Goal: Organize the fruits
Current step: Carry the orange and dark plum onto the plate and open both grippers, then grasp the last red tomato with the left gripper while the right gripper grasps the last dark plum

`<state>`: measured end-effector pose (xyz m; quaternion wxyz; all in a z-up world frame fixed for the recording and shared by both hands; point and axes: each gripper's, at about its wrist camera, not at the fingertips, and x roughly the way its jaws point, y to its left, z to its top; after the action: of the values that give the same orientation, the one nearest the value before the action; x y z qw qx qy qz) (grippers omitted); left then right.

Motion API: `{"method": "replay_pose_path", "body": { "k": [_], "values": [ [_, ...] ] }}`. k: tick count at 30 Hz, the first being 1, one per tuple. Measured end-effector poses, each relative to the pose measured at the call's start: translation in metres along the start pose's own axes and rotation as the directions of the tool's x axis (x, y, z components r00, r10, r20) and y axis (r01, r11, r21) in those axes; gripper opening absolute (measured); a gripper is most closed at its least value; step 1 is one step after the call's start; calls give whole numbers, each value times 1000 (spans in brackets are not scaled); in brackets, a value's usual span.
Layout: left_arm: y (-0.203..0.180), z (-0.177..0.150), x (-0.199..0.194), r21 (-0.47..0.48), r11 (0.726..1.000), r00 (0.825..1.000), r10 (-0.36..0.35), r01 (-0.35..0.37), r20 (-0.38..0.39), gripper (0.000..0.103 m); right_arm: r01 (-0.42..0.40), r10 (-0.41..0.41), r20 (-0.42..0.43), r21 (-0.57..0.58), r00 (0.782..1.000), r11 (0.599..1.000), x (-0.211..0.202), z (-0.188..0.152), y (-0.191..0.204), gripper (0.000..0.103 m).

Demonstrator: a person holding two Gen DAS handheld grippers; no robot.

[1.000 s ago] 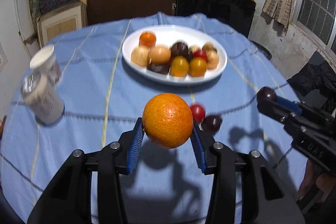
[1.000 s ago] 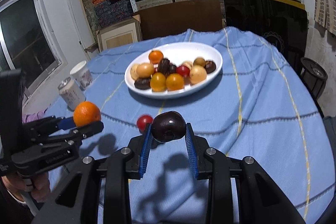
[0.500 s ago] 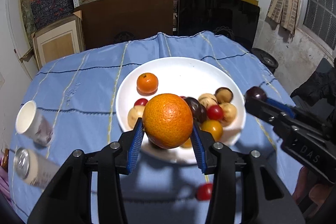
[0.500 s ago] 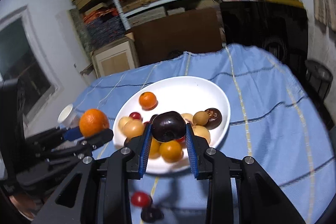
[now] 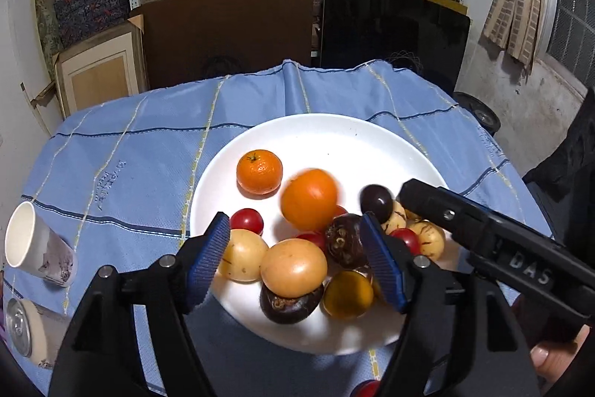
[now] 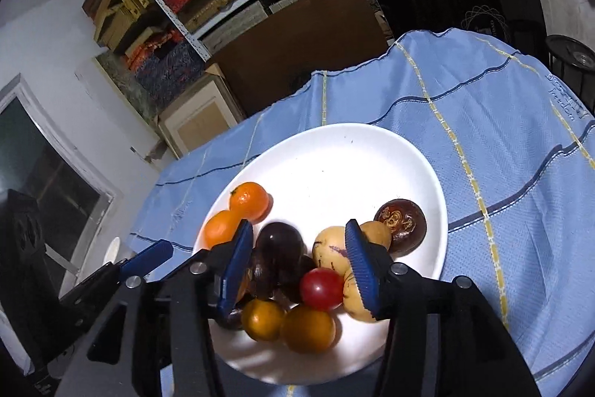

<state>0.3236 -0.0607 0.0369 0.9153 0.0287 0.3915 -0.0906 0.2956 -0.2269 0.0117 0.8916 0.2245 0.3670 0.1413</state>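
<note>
A white plate (image 5: pixel 334 125) on the blue cloth holds several fruits. My left gripper (image 5: pixel 293 248) hovers over its near side, its jaws opening with no fruit gripped. The big orange (image 5: pixel 308 198) is blurred, free beyond the pads, beside a small tangerine (image 5: pixel 259 171). From the right, my right gripper (image 6: pixel 297 248) hangs over the plate (image 6: pixel 334 131), its jaws opening too. The dark plum (image 6: pixel 279 240) lies loose between them on the pile, close to the left pad. The orange (image 6: pixel 219 229) and tangerine (image 6: pixel 248 201) sit beyond it.
A paper cup (image 5: pixel 33 248) and a can (image 5: pixel 22 326) lie at the left of the table. A red cherry tomato (image 5: pixel 366 387) rests on the cloth near the bottom edge. A hand (image 5: pixel 554 352) holds the right gripper. Shelves and boards stand behind the table.
Both grippers moved forward over the plate and spread their jaws. The orange left the left gripper and the dark plum left the right one, both landing among the fruit.
</note>
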Motion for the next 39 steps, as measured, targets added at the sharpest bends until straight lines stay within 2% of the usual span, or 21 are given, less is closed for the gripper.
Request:
{"method": "replay_pose_path", "body": {
  "k": [3,6,10,15,19,26,29,31,35,39],
  "values": [
    [2,-4,-13,-1,1000,1000,6,-6,21,72,-14,14,4,4,1000,1000,-17,-6,-1,54],
    [7,-11,-25,-39,999,1000,-13,14,22,74,-27,27,0,20,1000,999,-36,-16,-6,59],
    [8,-26,-45,-53,998,999,-22,24,27,74,-16,16,-20,-2,1000,1000,-58,-35,-7,60],
    [3,-60,-73,-48,998,999,-39,40,34,80,-21,20,-27,-9,999,1000,-85,-65,-7,65],
    [-2,-96,-90,-42,998,999,-49,50,22,80,5,-7,-22,-68,1000,998,-97,-90,1,65],
    [7,-154,-110,-69,997,1000,-25,25,-4,80,35,-45,-43,-205,998,978,-105,-126,19,65],
    [15,-171,-112,-82,997,1000,-1,-1,-17,80,84,-100,-44,-287,994,954,-102,-137,28,65],
    [19,-174,-111,-83,997,1000,-3,0,-25,80,109,-133,-50,-334,990,936,-99,-144,32,65],
    [19,-179,-111,-50,998,999,39,-39,-8,80,116,-149,-69,-355,986,928,-95,-151,34,65],
    [20,-180,-108,-36,999,999,37,-38,-23,80,127,-172,-91,-373,981,919,-86,-154,36,65]
  ]
}}
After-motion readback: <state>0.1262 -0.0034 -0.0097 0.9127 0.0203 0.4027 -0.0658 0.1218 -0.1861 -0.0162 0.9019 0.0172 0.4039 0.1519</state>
